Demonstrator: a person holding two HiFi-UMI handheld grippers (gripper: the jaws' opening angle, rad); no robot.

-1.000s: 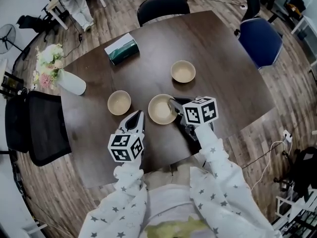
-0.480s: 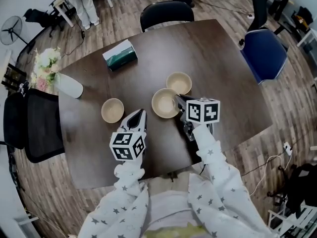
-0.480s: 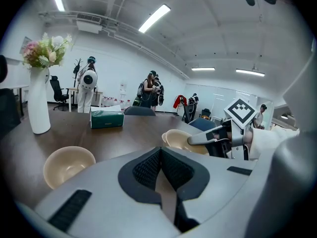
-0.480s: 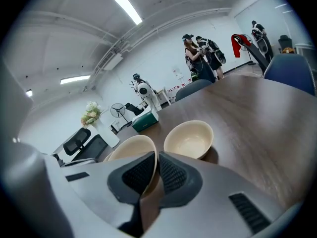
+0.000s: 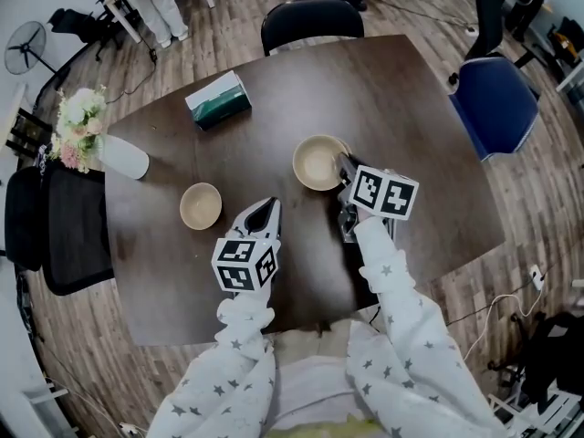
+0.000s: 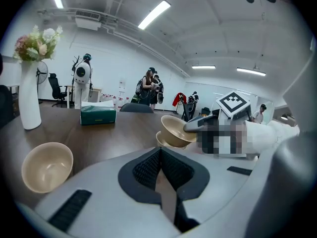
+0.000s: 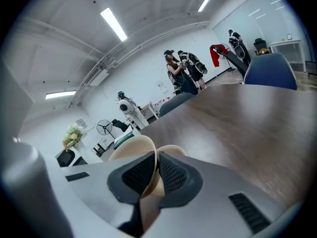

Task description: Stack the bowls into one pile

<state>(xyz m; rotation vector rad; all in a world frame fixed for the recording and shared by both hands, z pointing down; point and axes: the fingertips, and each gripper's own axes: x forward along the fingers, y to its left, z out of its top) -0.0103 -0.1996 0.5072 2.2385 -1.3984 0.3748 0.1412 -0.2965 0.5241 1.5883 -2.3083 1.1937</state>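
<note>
Three beige bowls are on or over a dark wooden table [image 5: 415, 126]. My right gripper [image 5: 344, 168] is shut on the near rim of one bowl [image 5: 318, 161] and holds it tilted just above a second bowl [image 6: 161, 141], which the head view mostly hides. In the right gripper view the pads pinch the held bowl's wall [image 7: 130, 148], with the second bowl's rim [image 7: 174, 150] behind it. The third bowl [image 5: 200, 205] sits alone on the table to the left. My left gripper [image 5: 266, 210] hovers to the right of it, shut and empty.
A green and white tissue box [image 5: 217, 99] lies at the far left of the table. A white vase with flowers [image 5: 122, 156] is on its left edge. A black chair [image 5: 310, 15], a blue chair [image 5: 497, 106] and another black chair [image 5: 66, 235] stand round the table.
My right gripper has carried its bowl away from me and to the right, to above the far bowl. My left gripper has drifted a little to the right. The lone bowl has stayed put.
</note>
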